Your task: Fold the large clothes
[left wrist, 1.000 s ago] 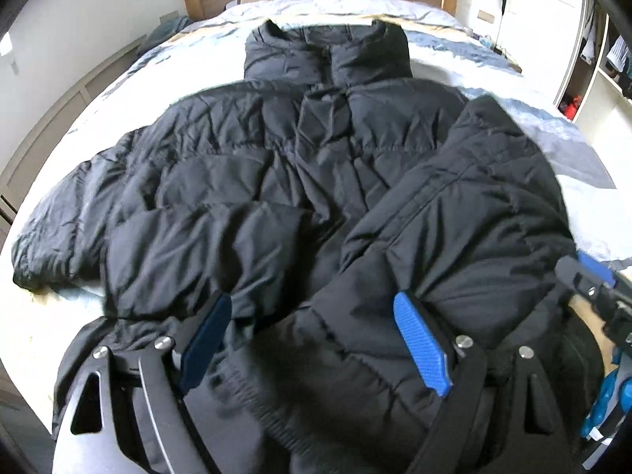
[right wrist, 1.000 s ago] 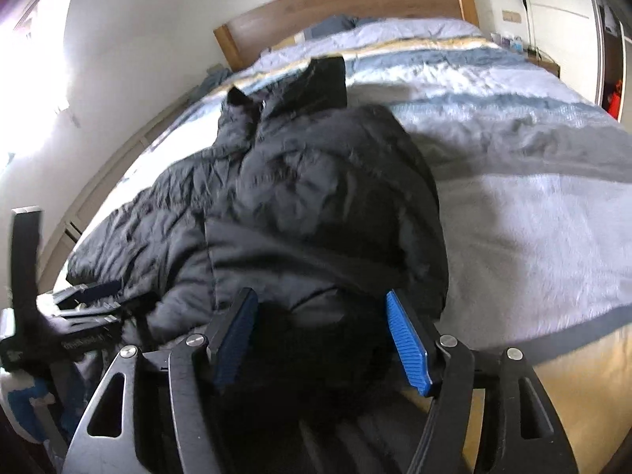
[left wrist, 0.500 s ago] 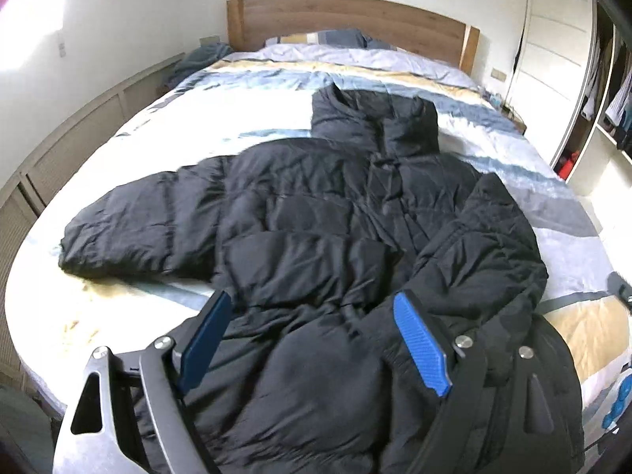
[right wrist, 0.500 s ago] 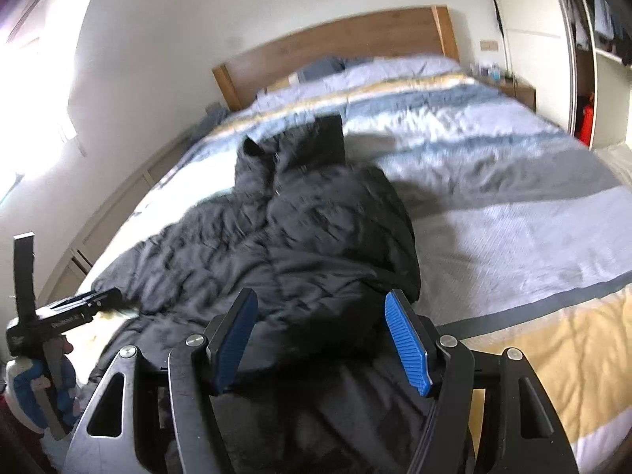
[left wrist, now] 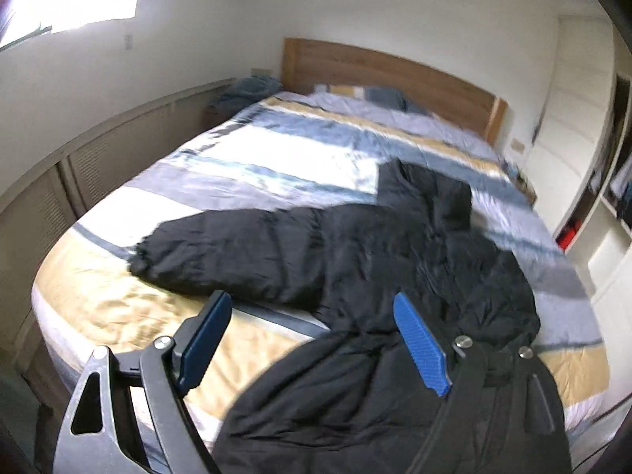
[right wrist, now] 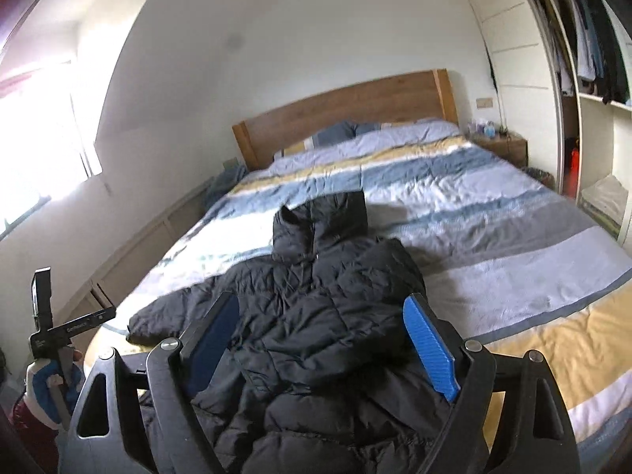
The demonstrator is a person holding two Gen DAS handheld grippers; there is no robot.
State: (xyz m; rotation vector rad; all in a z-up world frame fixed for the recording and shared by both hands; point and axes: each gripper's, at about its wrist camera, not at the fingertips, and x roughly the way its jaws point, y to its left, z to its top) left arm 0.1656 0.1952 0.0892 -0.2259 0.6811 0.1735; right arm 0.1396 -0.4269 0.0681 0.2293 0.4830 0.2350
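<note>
Lying on one striped bed (right wrist: 493, 237), one black puffer jacket (right wrist: 316, 316) (one sleeve outstretched); both grippers gape, right gripper (right wrist: 322, 343) opening.

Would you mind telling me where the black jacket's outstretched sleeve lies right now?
In the left wrist view, the sleeve stretches left from the jacket across the bed, near its foot.

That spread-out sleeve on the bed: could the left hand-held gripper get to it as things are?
Probably yes. The sleeve lies flat on the bedspread with nothing on it, and the left hand-held gripper is open just short of it, holding nothing.
</note>
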